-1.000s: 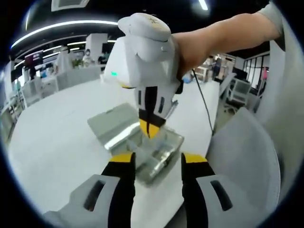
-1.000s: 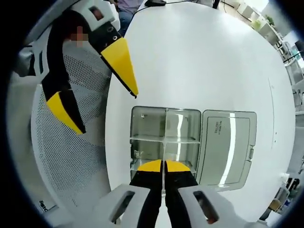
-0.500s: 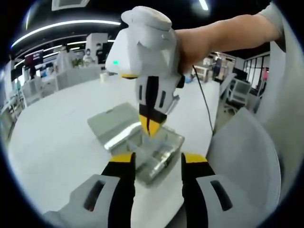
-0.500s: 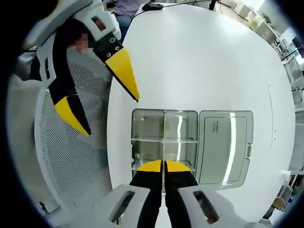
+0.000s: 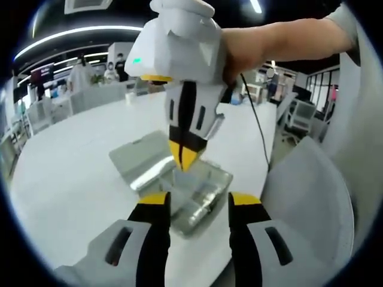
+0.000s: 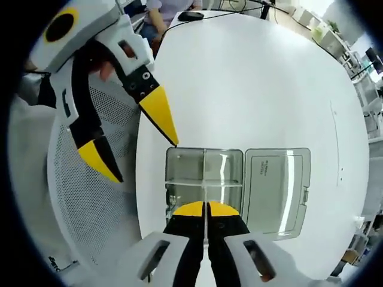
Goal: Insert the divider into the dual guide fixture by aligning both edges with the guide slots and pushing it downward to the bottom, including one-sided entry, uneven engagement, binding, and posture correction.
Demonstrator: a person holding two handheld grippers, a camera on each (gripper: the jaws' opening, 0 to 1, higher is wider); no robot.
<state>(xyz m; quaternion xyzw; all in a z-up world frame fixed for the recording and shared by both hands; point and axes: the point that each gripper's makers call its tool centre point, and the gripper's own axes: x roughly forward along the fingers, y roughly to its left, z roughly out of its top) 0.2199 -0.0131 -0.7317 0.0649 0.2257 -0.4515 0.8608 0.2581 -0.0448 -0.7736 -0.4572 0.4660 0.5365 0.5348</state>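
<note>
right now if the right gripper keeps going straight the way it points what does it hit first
Probably the clear box right below it. The right gripper is shut on a thin clear divider that points down into the box's compartments, so the divider's lower edge would likely meet the box first; depth is unclear.

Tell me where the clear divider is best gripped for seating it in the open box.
Pinch the divider at the middle of its top edge, from straight above the box. It is a thin upright sheet: only its flat faces give hold, and its ends must stay free for the slots. The right claw is shut on it so.
</note>
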